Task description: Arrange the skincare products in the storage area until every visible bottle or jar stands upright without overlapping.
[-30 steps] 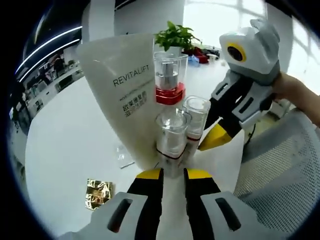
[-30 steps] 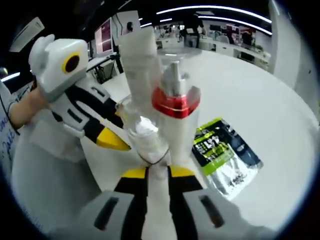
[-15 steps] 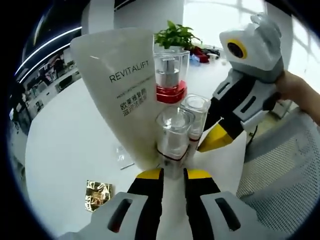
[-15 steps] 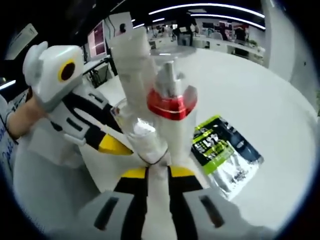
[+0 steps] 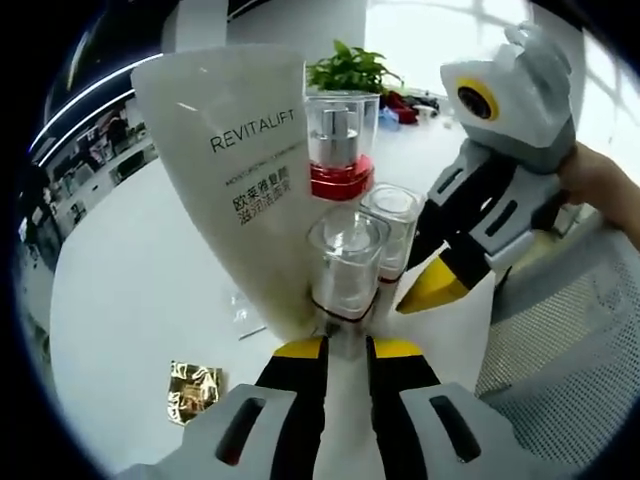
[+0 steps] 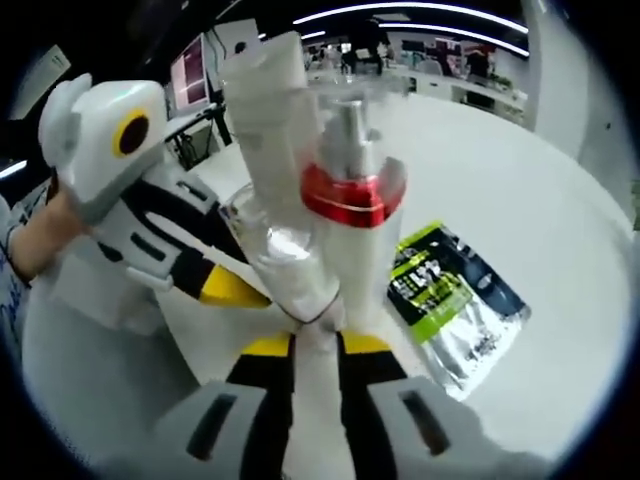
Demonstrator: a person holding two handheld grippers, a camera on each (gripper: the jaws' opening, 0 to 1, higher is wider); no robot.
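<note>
Clear-capped bottles (image 5: 347,262) cluster upright on the white worktop (image 5: 140,270) beside a Revitalift tube (image 5: 245,170). Left gripper (image 5: 346,345) jaws clamp one bottle; right gripper (image 6: 315,343) jaws clamp another (image 6: 290,262).

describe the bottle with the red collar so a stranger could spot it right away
In the left gripper view, start at the big white REVITALIFT tube. Just right of it stands the pump bottle, behind two shorter clear-capped bottles. Of the three, it alone has a red collar under its clear cap.

White REVITALIFT tube (image 5: 240,180), red-collared pump bottle (image 5: 340,150), two clear-capped bottles (image 5: 348,265) clustered upright, touching.
</note>
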